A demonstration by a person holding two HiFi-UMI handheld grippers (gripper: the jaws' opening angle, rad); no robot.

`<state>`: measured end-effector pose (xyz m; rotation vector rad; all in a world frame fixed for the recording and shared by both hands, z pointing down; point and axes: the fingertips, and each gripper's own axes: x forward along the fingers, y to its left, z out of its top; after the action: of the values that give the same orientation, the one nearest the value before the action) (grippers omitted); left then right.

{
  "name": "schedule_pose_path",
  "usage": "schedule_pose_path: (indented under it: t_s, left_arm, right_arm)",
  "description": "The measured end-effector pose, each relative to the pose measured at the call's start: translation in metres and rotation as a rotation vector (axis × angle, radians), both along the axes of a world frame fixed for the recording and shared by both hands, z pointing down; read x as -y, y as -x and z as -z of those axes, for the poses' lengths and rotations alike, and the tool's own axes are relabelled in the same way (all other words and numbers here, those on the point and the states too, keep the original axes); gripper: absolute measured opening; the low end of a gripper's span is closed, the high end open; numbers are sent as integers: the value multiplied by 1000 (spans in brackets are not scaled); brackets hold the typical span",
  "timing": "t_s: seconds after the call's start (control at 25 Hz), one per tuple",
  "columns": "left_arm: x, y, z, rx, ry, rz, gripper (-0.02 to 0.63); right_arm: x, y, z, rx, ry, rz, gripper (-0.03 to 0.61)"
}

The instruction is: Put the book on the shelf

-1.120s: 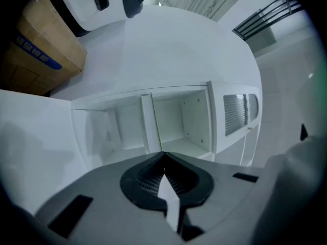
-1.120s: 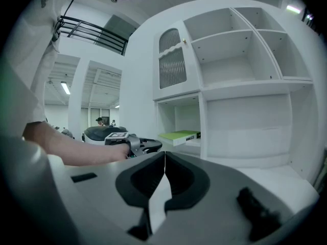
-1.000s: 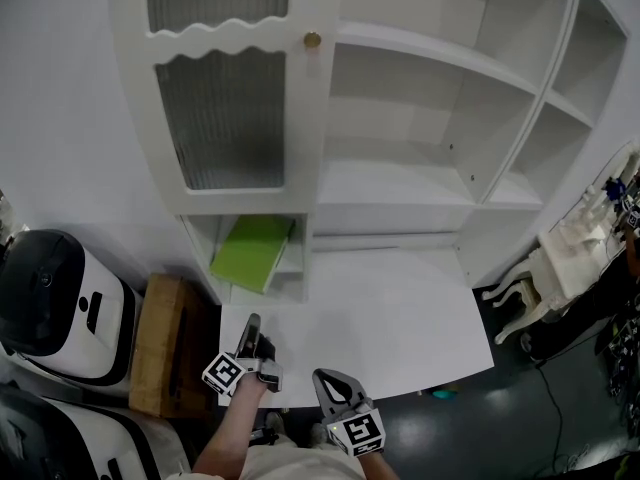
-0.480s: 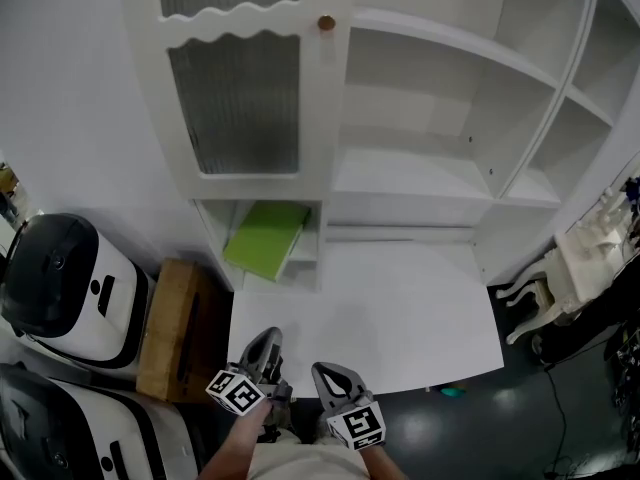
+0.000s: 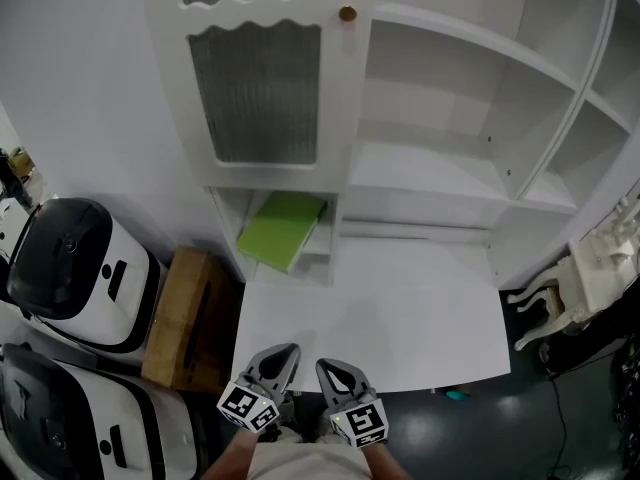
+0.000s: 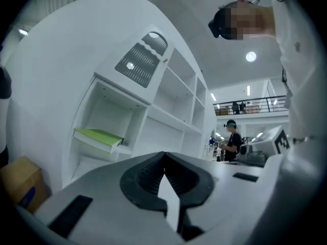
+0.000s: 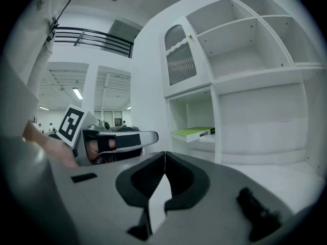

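The green book lies tilted in the low left compartment of the white shelf unit, under the glazed door; it also shows as a green book in the left gripper view and a green book in the right gripper view. My left gripper and right gripper sit side by side at the near edge of the white desk, well short of the book. Both have their jaws shut with nothing between them: left gripper, right gripper.
A brown wooden box stands on the floor left of the desk, beside two white and black machines. A white ornate chair is at the right. The cabinet door has a small round knob. A person stands far off.
Both grippers have drawn back toward the desk's near edge, the left one most. The head view has shifted so the shelf and book sit further right and lower.
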<state>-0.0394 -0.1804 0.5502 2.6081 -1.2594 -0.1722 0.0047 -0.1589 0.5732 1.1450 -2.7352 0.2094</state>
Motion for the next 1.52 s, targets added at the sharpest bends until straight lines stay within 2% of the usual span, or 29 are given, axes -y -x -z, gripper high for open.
schedule_pose_path:
  t_s: [0.12,0.32,0.52,0.84,1.28,1.52]
  left_arm:
    - [-9,-1,-1,63,-8,-3,9]
    - [-28,-9,-6,126,-3,-9,9]
    - [-46,-7,-14,147,36,32,9]
    - [-63,15,-21,183,49,52,9]
    - [-71,48,-13,211,27,-36,9]
    - [-84,61,-11,219,14,-103,9]
  right_arm:
    - [-2,-2,0,2,1,0,14]
    - [-7,-8,-8,2,13,-4,14]
    - [-17,-4,-16,2,33,38,14]
    - [-26,18,-15,-10,35,77,14]
    - [-44,66,3,-51,1,79,14]
    - [-56,73,-2,-65,5,7,14]
